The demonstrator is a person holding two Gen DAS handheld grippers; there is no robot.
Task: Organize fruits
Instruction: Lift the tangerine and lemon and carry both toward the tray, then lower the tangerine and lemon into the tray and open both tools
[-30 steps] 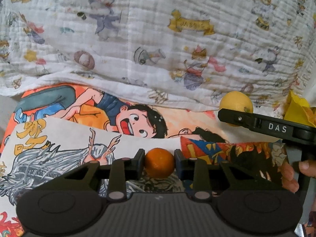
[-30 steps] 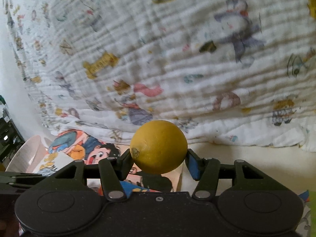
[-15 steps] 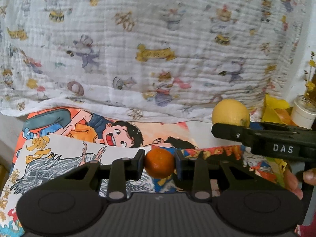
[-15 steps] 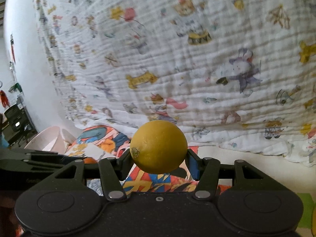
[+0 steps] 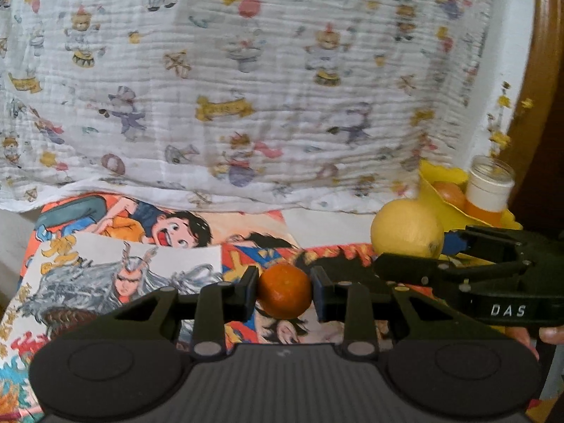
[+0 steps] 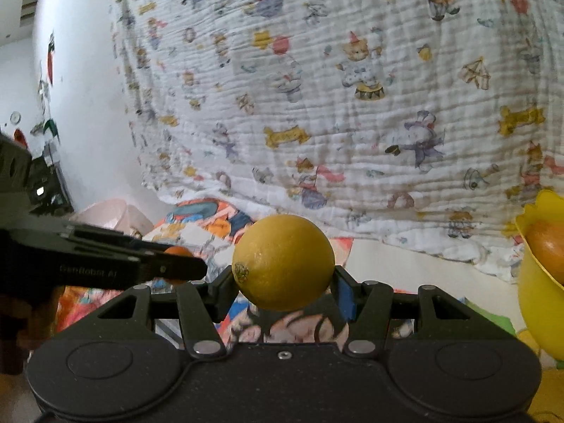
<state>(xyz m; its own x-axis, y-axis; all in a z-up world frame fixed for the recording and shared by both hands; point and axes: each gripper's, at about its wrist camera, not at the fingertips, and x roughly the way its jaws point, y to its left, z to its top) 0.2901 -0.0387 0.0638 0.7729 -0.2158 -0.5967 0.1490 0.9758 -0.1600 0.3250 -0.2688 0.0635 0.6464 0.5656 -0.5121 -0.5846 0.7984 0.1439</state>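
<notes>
Fingers of the left gripper (image 5: 284,290) are clamped on a small orange (image 5: 284,290) at its widest girth, held above the cartoon posters (image 5: 148,243). Judged light, firm, slightly yielding skin; a modest squeeze should do.

Right wrist view: right gripper (image 6: 283,276) fingers are clamped on a lemon (image 6: 283,262) across its middle. Judged heavier, waxy, prone to rolling. Yellow bowl (image 6: 528,292), already holding fruit, sits just to the right.
</notes>
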